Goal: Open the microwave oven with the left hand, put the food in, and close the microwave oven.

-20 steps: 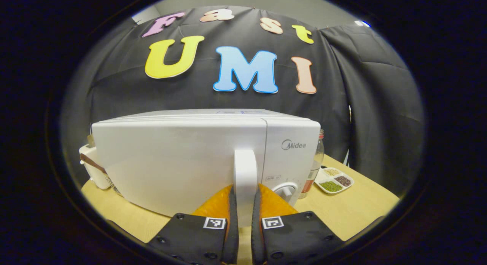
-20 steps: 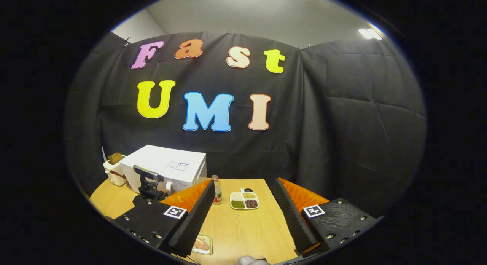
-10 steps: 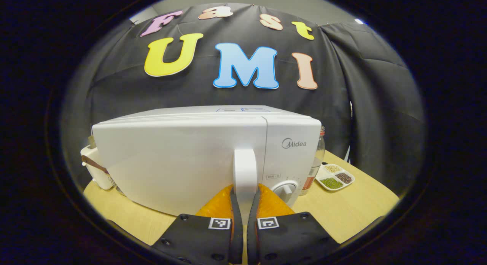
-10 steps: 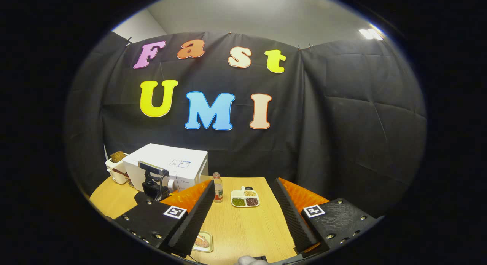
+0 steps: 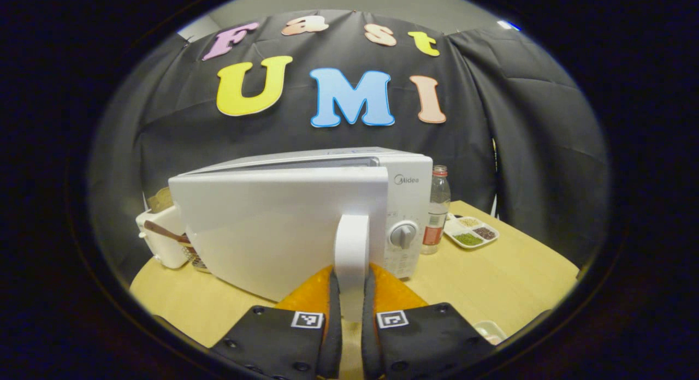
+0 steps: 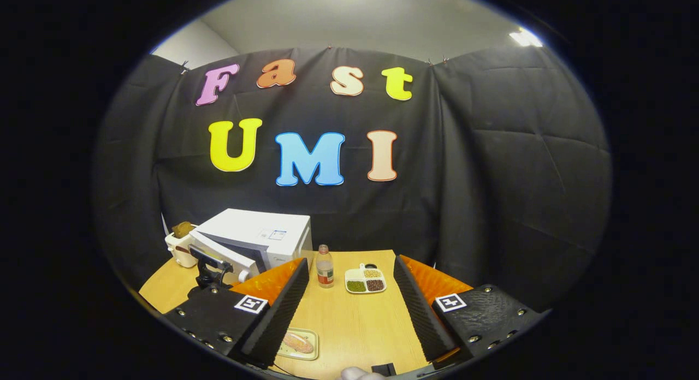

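i am gripping the microwave door handle point(image 5: 351, 249) with my left tool point(image 5: 351, 320), both fingers pressing on its sides, and the microwave door point(image 5: 278, 227) is standing partly ajar from the microwave oven point(image 5: 407, 205) just ahead of that tool. so the opening is underway, not finished, i judge. my right tool point(image 6: 349, 309) is hanging wide open, holding nothing. the food tray point(image 6: 297, 343) is lying on the desk point(image 6: 355, 320) just below its left finger. loading and closing are remaining.

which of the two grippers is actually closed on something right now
The left gripper: its fingers clamp the microwave door handle. The right gripper is open, holding nothing.
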### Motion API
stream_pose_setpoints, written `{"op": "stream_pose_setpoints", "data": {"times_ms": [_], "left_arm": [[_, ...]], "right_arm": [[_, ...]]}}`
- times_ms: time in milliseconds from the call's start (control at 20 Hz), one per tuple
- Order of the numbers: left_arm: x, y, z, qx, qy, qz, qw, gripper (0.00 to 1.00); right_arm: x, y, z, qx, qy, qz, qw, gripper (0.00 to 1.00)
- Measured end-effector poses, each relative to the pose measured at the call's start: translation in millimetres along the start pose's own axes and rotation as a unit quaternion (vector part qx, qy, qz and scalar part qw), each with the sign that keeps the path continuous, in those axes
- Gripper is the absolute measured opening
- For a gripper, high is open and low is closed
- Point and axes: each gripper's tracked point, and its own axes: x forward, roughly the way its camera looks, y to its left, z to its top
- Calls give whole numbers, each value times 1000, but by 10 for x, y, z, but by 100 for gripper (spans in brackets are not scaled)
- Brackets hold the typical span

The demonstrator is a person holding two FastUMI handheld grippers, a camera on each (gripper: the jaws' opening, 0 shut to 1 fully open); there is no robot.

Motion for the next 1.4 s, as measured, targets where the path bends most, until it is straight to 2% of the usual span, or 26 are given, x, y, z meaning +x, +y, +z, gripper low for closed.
{"op": "stream_pose_setpoints", "data": {"times_ms": [150,300,450,500,550,650,800,1250,1350,1400], "left_arm": [[-64,270,43,22,0,55,998,63],[-111,298,-4,1,-6,49,999,100],[-230,352,-19,10,-7,50,999,100],[-281,367,-42,12,-7,50,999,96],[-364,389,-57,13,-9,49,999,99],[-524,466,-112,15,-6,48,999,95],[-876,658,-204,23,-3,59,998,100],[-1832,1530,-470,44,10,133,990,99],[-2012,1818,-513,37,16,157,987,95],[-2100,1944,-558,26,19,166,986,97]], "right_arm": [[-32,56,9,-1,-2,12,1000,95],[-48,113,9,-8,-4,19,1000,96],[-80,192,-5,-5,-4,30,1000,95],[-81,208,-31,-7,-2,32,999,96],[-81,235,-49,-9,-1,36,999,95],[-88,318,-78,-4,1,48,999,95],[-89,489,-163,2,8,69,998,96],[-59,1285,-431,-3,35,165,986,96],[-70,1464,-472,3,40,187,982,96],[-82,1549,-501,4,41,197,980,96]]}}
